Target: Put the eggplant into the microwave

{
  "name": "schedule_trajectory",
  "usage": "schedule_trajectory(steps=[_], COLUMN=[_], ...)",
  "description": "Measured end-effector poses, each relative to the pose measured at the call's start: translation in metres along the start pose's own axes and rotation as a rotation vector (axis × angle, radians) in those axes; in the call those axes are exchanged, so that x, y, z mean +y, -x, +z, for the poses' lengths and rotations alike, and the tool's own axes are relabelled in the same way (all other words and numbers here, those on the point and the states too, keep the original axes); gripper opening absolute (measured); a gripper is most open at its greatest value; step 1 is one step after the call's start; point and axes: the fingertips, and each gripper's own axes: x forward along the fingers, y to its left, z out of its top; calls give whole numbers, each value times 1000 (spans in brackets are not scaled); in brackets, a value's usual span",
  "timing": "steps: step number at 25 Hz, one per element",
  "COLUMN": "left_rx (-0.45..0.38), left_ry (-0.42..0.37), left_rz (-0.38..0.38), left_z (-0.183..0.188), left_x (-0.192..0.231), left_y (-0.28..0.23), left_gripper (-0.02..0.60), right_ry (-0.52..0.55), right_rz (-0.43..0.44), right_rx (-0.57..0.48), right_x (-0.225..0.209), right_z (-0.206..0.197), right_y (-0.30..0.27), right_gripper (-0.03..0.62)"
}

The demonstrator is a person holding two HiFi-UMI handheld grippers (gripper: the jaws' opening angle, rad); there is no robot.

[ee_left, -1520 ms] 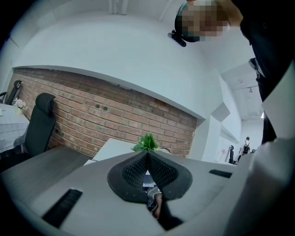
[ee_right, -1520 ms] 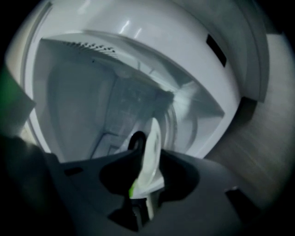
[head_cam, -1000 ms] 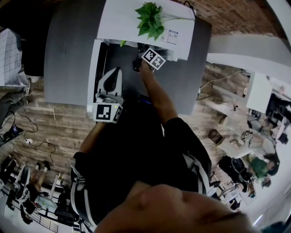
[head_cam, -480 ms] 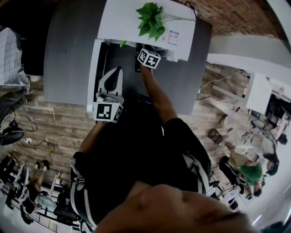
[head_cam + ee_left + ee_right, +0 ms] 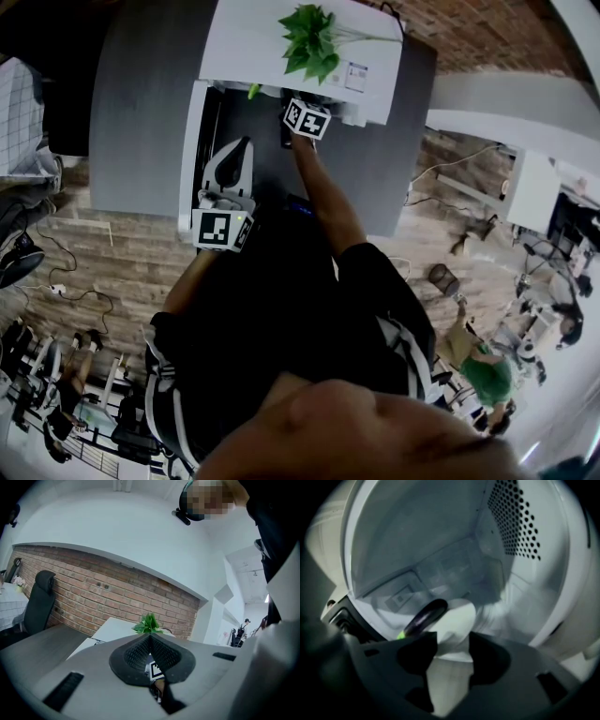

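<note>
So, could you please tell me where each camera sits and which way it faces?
Head view: overhead, looking steeply down; both arms, microwave, plant.
Left gripper view: behind the shut left gripper, facing the brick wall; shares the plant with the head view.
Right gripper view: inside the microwave; right gripper jaws opening, empty, eggplant just beyond.

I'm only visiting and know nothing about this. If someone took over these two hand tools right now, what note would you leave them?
Left gripper: shut, empty, held outside the microwave.
Right gripper: reaching inside the microwave, jaws opening, nothing between them.
Eggplant: lying inside the microwave, just ahead of the right gripper, no longer gripped.
Done: the eggplant is in.
Left: draw the right gripper back out without knocking the eggplant.
</note>
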Motion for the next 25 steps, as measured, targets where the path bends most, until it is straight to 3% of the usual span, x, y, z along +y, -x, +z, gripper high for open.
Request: schedule_trajectory(steps=[4, 20, 25], left_rx=[3, -3, -14], left_ry=[1, -11, -13], left_rz=[0, -6, -1], left_z=[-1, -1, 0], left_x=[1, -2, -5], left_y=[-1, 4, 11], left_gripper=[35, 35, 35], right_ry=[-2, 60, 103], right_rz=[-29, -36, -44], right_rx=[-3, -25, -37], right_x=[-7, -9, -3], right_z=[0, 2, -2], right_y=[0, 18, 27], right_gripper=[252, 250, 172])
